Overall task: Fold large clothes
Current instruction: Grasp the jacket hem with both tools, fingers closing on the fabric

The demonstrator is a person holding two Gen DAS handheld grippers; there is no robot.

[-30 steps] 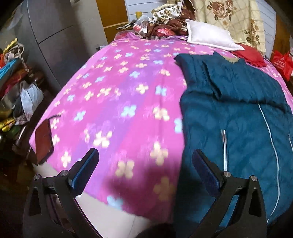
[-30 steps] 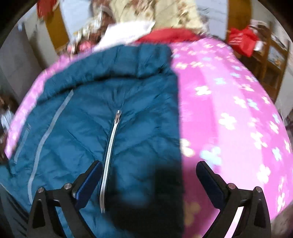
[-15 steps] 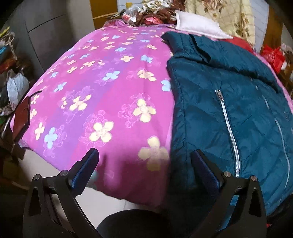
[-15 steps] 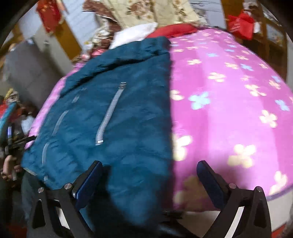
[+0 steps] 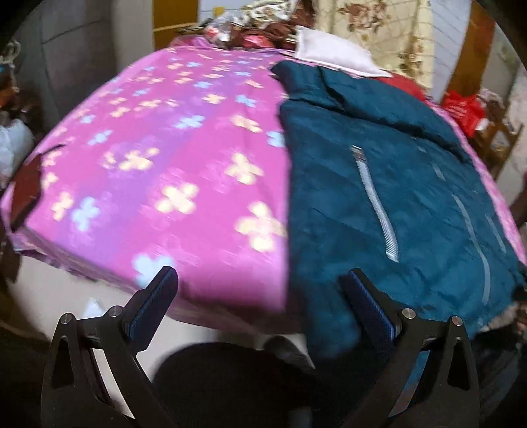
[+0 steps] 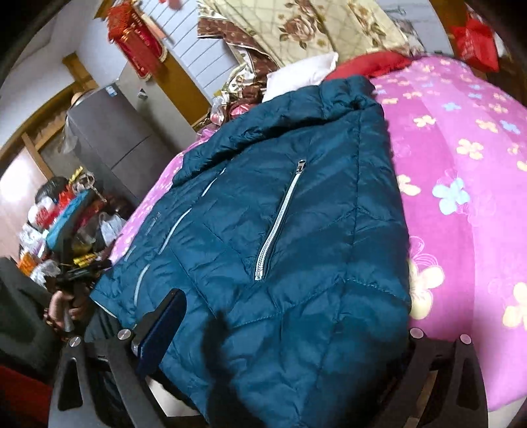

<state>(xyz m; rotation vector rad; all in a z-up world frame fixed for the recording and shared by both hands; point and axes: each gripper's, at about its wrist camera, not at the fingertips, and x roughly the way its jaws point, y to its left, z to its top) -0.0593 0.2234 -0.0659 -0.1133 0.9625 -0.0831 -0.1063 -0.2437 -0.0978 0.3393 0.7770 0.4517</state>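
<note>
A dark teal quilted jacket (image 5: 411,204) with silver zips lies on a pink flowered bedspread (image 5: 171,171), its hem hanging over the bed's near edge. In the right wrist view the jacket (image 6: 296,230) fills the middle. My left gripper (image 5: 260,296) is open and empty, at the near bed edge, its right finger (image 5: 372,309) by the jacket's left hem corner. My right gripper (image 6: 283,332) is open with the jacket's hem between its fingers; the left finger (image 6: 161,329) shows, the right one is hidden behind the cloth.
A white pillow (image 5: 332,56), red cloth and a floral quilt (image 6: 313,29) lie at the bed's head. A grey cabinet (image 6: 115,138) and piled clutter (image 6: 59,224) stand left of the bed. A dark phone-like object (image 5: 26,187) lies at the bed's left corner.
Both grippers have pulled back and lowered toward the bed's near edge. The jacket hem now lies between the right gripper's fingers. Both stay open.
</note>
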